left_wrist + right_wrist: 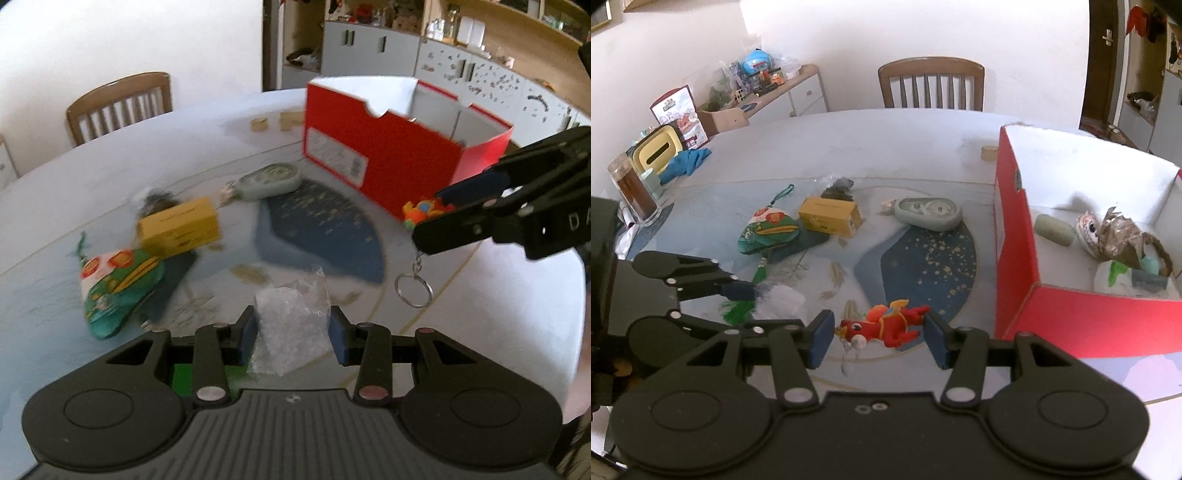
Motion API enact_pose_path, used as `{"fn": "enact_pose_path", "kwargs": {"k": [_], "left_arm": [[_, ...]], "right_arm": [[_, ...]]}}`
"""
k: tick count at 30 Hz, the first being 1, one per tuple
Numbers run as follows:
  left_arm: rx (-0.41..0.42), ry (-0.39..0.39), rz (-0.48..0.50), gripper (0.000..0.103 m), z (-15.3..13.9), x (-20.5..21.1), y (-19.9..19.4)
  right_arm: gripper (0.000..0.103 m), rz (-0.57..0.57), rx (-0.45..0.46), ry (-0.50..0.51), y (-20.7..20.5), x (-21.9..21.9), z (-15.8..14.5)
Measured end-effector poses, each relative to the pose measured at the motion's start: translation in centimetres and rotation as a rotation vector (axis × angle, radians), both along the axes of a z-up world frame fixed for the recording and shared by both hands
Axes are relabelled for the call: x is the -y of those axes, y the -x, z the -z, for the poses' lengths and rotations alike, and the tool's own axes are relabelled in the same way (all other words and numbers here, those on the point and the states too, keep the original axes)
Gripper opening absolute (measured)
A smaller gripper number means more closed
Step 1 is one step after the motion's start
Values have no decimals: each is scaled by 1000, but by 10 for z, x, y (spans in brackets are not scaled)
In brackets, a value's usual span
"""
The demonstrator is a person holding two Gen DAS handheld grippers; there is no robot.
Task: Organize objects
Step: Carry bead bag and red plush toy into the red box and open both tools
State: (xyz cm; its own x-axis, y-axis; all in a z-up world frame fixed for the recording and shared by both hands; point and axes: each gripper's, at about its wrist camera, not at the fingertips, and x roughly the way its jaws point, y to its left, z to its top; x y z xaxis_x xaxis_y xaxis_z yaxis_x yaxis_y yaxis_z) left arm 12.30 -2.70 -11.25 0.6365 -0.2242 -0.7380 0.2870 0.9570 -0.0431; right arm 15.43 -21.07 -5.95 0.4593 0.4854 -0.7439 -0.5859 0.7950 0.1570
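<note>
While left gripper [292,328] clamps plastic bag [295,317] | right gripper [881,334] clamps dragon keychain [886,325] beside red box [1015,236]

Item count: 1 red box [1015,236], 1 yellow carton [829,216], 1 green pouch [768,234], 1 grey-green case [929,214], 1 red dragon keychain [886,325], 1 clear plastic bag [291,325], 2 tools: left tool [293,338], right tool [879,338].

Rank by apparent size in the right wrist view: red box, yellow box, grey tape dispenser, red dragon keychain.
1. red box, largest by far.
2. red dragon keychain, though it lies nearest the camera, which inflates it.
3. grey tape dispenser and yellow box look about alike; not ranking them.
</note>
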Motion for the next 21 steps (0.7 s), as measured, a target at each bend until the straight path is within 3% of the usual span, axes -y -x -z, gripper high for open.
{"fn": "enact_pose_path", "kwargs": {"k": [4, 8, 21], "left_arm": [[-35, 36, -9, 37, -9, 8, -9], [-16, 94, -17, 37, -33, 13, -18], [49, 112, 2, 37, -101, 63, -75]], "right_arm": [[51, 2, 24, -8, 0, 10, -14], [51, 7, 57, -25, -4, 25, -33], [51, 72, 162, -44, -46, 94, -68]]}}
